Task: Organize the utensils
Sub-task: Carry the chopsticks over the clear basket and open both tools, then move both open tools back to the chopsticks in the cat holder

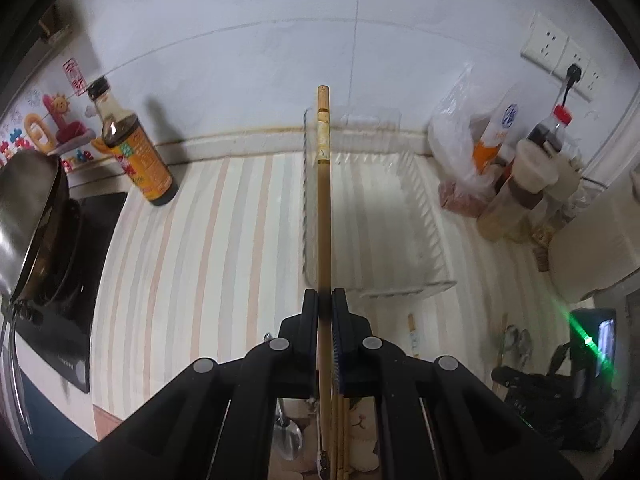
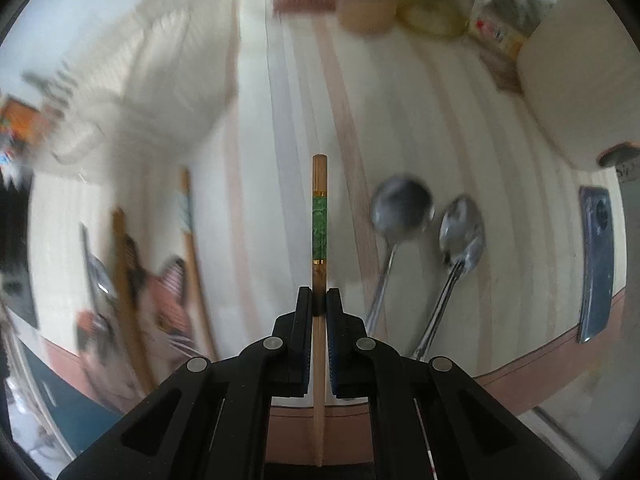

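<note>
My left gripper (image 1: pixel 325 294) is shut on a wooden chopstick with a pale patterned band (image 1: pixel 323 184), held above the striped counter and pointing at a clear plastic tray (image 1: pixel 400 248). My right gripper (image 2: pixel 319 294) is shut on a wooden chopstick with a green band (image 2: pixel 319 224), above the counter. Two metal spoons (image 2: pixel 400 208) (image 2: pixel 460 236) lie on the counter to its right. Other chopsticks (image 2: pixel 192 248) lie to its left, blurred. In the left wrist view, a spoon (image 1: pixel 289 440) and more chopsticks (image 1: pixel 340 436) show below the fingers.
A soy sauce bottle (image 1: pixel 136 152) stands at the back left, beside a pan (image 1: pixel 32 216) on an induction cooker (image 1: pixel 72 320). Bags, jars and bottles (image 1: pixel 516 176) crowd the back right. A phone (image 2: pixel 596 256) lies near the counter's right edge. A white appliance (image 2: pixel 576 80) stands at the right.
</note>
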A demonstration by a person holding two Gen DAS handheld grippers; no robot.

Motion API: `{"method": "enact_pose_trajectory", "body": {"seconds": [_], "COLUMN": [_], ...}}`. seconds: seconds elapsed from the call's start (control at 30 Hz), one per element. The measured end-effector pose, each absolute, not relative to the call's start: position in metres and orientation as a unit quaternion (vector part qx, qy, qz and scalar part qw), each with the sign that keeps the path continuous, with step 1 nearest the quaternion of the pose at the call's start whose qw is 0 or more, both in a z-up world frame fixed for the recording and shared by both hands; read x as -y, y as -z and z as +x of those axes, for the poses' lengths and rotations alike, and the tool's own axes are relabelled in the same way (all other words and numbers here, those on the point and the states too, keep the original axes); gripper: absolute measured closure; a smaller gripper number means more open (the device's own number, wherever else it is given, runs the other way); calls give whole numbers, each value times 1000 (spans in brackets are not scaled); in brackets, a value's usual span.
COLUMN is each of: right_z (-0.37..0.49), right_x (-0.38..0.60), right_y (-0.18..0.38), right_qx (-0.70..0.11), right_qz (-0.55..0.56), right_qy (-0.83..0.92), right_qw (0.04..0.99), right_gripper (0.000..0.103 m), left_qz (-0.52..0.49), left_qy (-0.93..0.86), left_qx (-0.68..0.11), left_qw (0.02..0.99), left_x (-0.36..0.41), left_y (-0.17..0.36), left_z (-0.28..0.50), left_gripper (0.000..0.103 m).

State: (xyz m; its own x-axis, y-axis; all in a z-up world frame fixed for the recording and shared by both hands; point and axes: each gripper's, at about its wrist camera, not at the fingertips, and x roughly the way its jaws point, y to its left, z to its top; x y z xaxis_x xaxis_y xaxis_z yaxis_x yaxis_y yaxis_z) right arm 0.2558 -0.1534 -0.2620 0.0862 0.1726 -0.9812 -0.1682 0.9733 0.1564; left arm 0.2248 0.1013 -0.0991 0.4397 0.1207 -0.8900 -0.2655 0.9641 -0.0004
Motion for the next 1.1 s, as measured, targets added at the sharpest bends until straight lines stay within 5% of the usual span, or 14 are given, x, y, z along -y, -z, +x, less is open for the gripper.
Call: {"method": "enact_pose_trajectory", "body": {"seconds": [0.4,0.83,1.0,1.1], "right_z": [372,472,454,425], "right_x": [91,5,15,32], "right_y": [101,193,184,164], "right_qx": [-528,-617,-610,-593], "right_qz": [56,48,56,44], "right_qy": [-183,-191,-179,-176], "right_qw": [827,762,770,785], "right_gripper": [97,95,66,54], "left_qz": [-164,-197,-177,-152], "left_qy": [-35,-38,-66,-97], "left_qx": [-521,-587,-573,-552], "left_qw": [837,785,798,814], "left_x": [-132,-158,-160,-157], "left_y": [68,137,125,108], "left_z": [305,368,351,329], "left_gripper": [99,97,92,73]}}
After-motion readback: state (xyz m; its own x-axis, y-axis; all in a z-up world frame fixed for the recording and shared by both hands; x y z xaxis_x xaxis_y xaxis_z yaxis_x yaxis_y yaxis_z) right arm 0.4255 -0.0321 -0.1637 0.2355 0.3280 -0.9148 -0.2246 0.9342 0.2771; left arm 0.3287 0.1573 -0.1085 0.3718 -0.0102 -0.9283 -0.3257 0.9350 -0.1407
